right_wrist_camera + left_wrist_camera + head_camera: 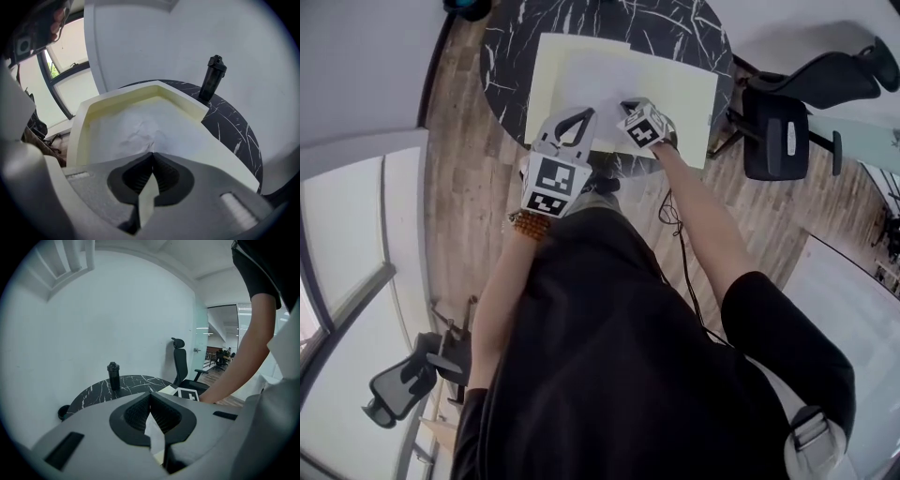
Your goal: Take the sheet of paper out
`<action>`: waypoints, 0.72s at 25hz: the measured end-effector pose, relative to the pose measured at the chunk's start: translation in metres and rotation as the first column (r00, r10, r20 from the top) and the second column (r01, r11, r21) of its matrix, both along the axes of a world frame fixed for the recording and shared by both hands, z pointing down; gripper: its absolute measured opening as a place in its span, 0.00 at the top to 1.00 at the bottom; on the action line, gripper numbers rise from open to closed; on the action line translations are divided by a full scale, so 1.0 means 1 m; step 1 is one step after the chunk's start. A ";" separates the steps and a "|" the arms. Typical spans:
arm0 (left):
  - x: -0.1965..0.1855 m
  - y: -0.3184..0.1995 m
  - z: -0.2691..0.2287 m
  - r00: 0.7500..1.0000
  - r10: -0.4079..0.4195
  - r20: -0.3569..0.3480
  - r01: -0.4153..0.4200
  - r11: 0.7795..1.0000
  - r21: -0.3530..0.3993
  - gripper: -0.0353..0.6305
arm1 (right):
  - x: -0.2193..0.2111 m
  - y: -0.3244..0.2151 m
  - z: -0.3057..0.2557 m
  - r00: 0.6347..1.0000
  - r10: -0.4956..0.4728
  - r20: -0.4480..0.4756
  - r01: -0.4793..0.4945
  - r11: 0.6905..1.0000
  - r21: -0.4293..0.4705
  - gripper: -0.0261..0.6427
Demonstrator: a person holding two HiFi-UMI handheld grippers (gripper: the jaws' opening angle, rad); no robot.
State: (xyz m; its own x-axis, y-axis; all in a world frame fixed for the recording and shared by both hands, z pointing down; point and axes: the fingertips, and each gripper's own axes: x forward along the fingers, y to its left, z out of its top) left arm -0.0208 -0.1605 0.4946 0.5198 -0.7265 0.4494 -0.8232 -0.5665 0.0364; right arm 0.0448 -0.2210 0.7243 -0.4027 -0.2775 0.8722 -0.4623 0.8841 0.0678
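Nearest me is my black shirt [609, 356], with both arms reaching out to the marbled tabletop [675, 23]. On it sits a cream tray [540, 84] holding the sheet of paper [136, 126], white and creased. My left tongs [151, 397] are pinched together on the sheet's white edge. My right tongs [152, 157] are closed on a cream strip, probably the tray's near rim. A dark bottle [213, 75] stands beyond the tray.

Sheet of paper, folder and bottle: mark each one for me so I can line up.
sheet of paper [140, 126]: right gripper view, on its crumpled middle.
folder [182, 99]: right gripper view, on its far raised wall.
bottle [212, 78]: right gripper view, on the middle of its body.
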 end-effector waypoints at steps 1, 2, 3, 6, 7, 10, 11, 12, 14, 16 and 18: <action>0.002 0.001 -0.001 1.000 0.007 -0.002 -0.007 1.000 0.001 0.95 | 0.004 0.002 -0.001 1.000 0.011 -0.001 -0.011 1.000 0.000 0.96; 0.004 0.002 -0.001 1.000 0.012 -0.003 -0.012 1.000 0.002 0.95 | 0.008 0.005 -0.002 1.000 0.021 -0.001 -0.021 1.000 0.000 0.96; 0.005 0.002 -0.001 1.000 0.017 -0.003 -0.017 1.000 0.002 0.95 | 0.011 0.006 -0.003 1.000 0.029 -0.002 -0.029 1.000 0.001 0.96; 0.009 0.007 -0.002 1.000 0.025 -0.004 -0.025 1.000 0.002 0.95 | 0.021 0.012 -0.004 0.999 0.051 -0.005 -0.051 0.999 0.011 0.96; 0.009 0.009 -0.002 1.000 0.026 -0.005 -0.026 1.000 0.002 0.95 | 0.023 0.014 -0.005 0.998 0.060 -0.002 -0.060 0.998 0.015 0.96; 0.007 0.013 -0.002 1.000 0.025 -0.007 -0.025 1.000 0.003 0.95 | 0.028 0.019 -0.006 0.996 0.085 0.006 -0.085 0.996 0.021 0.96; 0.006 0.013 -0.001 1.000 0.022 -0.009 -0.022 1.000 0.003 0.95 | 0.028 0.020 -0.007 0.996 0.090 0.009 -0.090 0.996 0.022 0.96; 0.005 0.014 -0.001 1.000 0.018 -0.013 -0.018 1.000 0.001 0.95 | 0.029 0.022 -0.008 0.995 0.094 0.012 -0.094 0.995 0.023 0.96; 0.004 0.016 -0.001 1.000 0.009 -0.023 -0.009 1.000 -0.004 0.95 | 0.030 0.025 -0.011 0.995 0.099 0.016 -0.099 0.995 0.029 0.96; 0.005 0.017 -0.002 1.000 0.006 -0.030 -0.006 1.000 -0.005 0.95 | 0.030 0.027 -0.015 0.995 0.102 0.022 -0.103 0.994 0.036 0.96; 0.006 0.019 -0.003 0.999 0.006 -0.035 -0.006 1.000 0.000 0.95 | 0.032 0.029 -0.018 0.994 0.107 0.031 -0.108 0.993 0.043 0.96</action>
